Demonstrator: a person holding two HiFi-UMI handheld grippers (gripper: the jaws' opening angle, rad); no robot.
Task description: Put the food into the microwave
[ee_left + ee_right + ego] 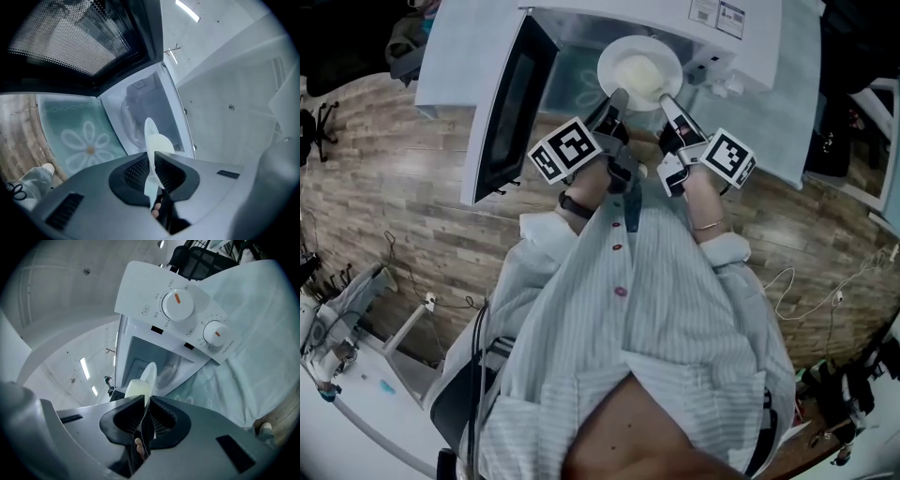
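Observation:
A white plate with a pale mound of food hangs at the mouth of the white microwave, whose door stands swung open to the left. My left gripper is shut on the plate's near left rim and my right gripper is shut on its near right rim. The left gripper view shows the plate edge on between the left gripper's pads, the cavity just beyond. In the right gripper view the plate and food sit in the right gripper.
The microwave stands on a pale cloth with a flower print. Its two control knobs are on the right of the opening. Below is a wooden floor with cables; a white bench lies at lower left.

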